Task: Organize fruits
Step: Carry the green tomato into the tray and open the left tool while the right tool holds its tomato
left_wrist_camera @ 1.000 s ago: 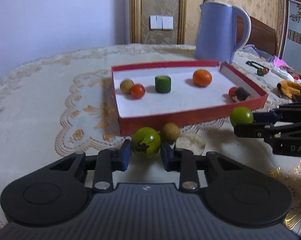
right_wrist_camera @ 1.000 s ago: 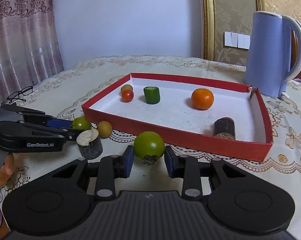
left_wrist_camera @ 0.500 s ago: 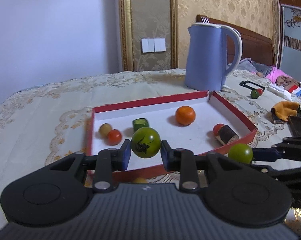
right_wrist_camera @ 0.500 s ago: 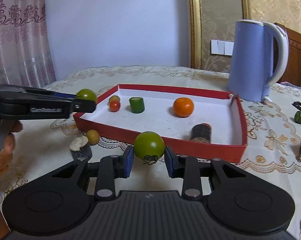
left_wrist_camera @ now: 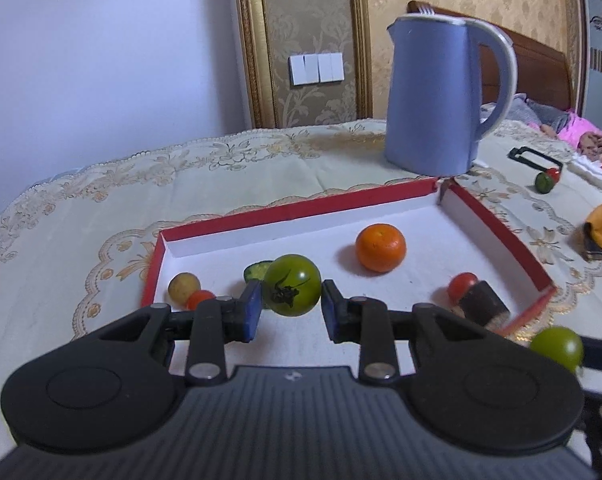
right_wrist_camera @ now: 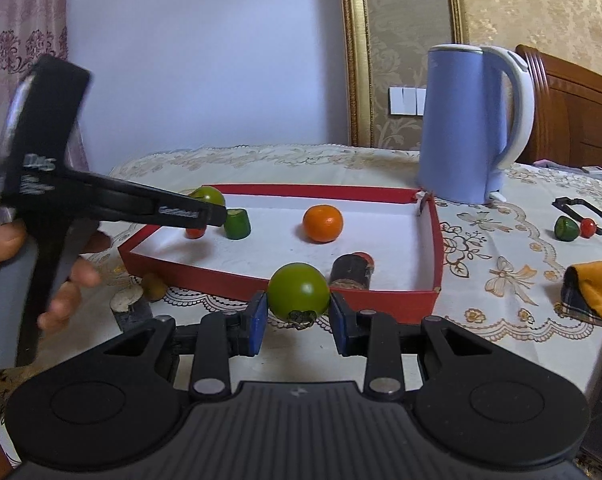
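My left tool (left_wrist_camera: 291,307) is clenched on a green tomato (left_wrist_camera: 292,285) above the red tray (left_wrist_camera: 497,229); my right tool (right_wrist_camera: 298,318) grasps another green tomato (right_wrist_camera: 299,290) before its near wall.

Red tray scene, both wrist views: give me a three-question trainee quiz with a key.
1. True or false: the left gripper is shut on a green tomato held over the red tray.
2. Which fruit in the tray lies nearest the blue kettle? A) orange B) yellow fruit C) red tomato
3. Fill in: the right gripper holds its green tomato just short of the tray's ____ wall.

Key: 1 true; 2 A, the orange; 3 near.
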